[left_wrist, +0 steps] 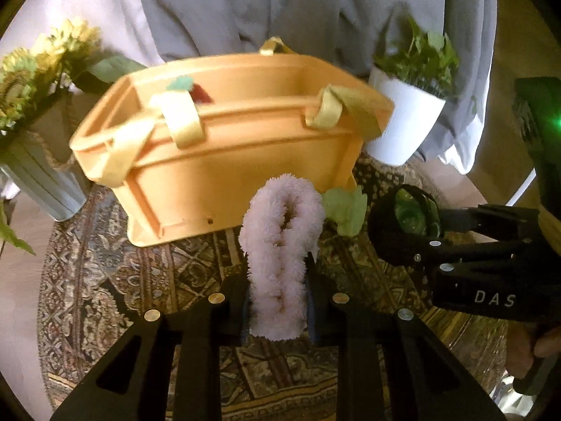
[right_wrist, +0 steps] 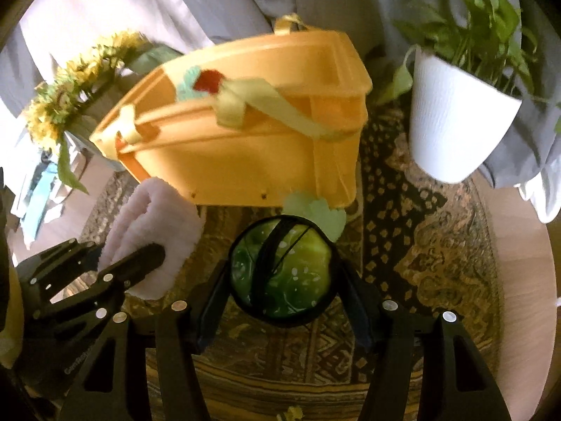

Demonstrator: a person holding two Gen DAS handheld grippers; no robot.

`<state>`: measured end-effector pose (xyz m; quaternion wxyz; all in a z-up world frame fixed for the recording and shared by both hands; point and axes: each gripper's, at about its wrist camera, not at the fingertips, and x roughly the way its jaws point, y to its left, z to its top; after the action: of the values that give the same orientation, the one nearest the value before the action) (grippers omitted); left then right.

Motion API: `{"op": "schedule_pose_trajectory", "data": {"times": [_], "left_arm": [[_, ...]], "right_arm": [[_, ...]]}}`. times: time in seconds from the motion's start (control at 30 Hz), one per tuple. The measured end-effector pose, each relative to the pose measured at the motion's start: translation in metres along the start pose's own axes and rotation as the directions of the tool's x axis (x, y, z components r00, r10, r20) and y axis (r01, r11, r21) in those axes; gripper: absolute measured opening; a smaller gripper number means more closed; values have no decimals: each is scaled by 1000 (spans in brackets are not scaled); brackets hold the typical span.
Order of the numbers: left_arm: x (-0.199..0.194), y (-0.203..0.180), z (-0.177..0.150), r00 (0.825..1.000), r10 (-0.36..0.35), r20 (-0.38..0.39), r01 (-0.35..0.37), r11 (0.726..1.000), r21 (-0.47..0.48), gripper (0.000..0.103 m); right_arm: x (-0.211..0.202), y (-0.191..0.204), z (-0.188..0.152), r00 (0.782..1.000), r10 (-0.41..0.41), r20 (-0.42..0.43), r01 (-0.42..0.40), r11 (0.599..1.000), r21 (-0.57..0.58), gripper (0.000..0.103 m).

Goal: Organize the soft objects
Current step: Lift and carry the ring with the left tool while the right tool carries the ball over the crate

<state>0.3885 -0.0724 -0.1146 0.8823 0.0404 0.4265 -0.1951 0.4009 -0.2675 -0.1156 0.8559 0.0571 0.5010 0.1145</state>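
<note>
The left gripper (left_wrist: 277, 301) is pinching a fluffy pink towel (left_wrist: 280, 259) between its closed fingers, holding it just before the orange basket (left_wrist: 217, 161) standing on the patterned rug (left_wrist: 105, 280). To its right, the right gripper (right_wrist: 284, 280) is clasping a green ball in black netting (right_wrist: 284, 270), near a small pale green toy (right_wrist: 315, 214) lying against the basket.

In the left wrist view, the orange plastic basket with yellow ribbon handles (left_wrist: 224, 161) fills the middle of the frame, standing on the round patterned rug (left_wrist: 115, 280). The pink fluffy rolled cloth (left_wrist: 280, 263) sits low centre, before the basket, between the left gripper (left_wrist: 278, 312) fingers. The pale green soft toy (left_wrist: 345, 210) lies just right of the cloth, against the basket's lower right corner. The green ball in black netting (left_wrist: 410, 214) is further right, in the right gripper (left_wrist: 406, 224). The white potted plant (left_wrist: 403, 122) stands upper right, the sunflower bouquet in a ribbed vase (left_wrist: 38, 112) at the left edge.
</note>
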Motion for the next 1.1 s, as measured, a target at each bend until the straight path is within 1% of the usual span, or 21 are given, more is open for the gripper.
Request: {"op": "schedule_pose_trajectory", "data": {"times": [0.13, 0.23, 0.5, 0.6, 0.87, 1.1], "left_arm": [[-18, -1, 6, 999, 6, 41, -5, 1000, -13, 25], [-32, 0, 13, 997, -3, 76, 5, 1000, -22, 25], [-64, 7, 36, 986, 22, 167, -16, 999, -34, 25], [-73, 7, 45, 981, 29, 190, -24, 999, -27, 25], [-89, 13, 67, 968, 42, 246, -35, 999, -34, 25], [-94, 20, 89, 956, 54, 289, -46, 998, -34, 25]], "right_arm": [[-14, 8, 7, 999, 8, 43, -8, 1000, -14, 62], [-29, 14, 13, 996, 18, 83, -16, 1000, -20, 62], [-56, 26, 33, 982, 53, 182, -48, 998, -32, 62], [-65, 32, 40, 975, 65, 214, -57, 997, -44, 62], [-83, 41, 63, 954, 78, 289, -61, 996, -66, 62], [-88, 45, 83, 940, 77, 333, -53, 995, -80, 62]]}}
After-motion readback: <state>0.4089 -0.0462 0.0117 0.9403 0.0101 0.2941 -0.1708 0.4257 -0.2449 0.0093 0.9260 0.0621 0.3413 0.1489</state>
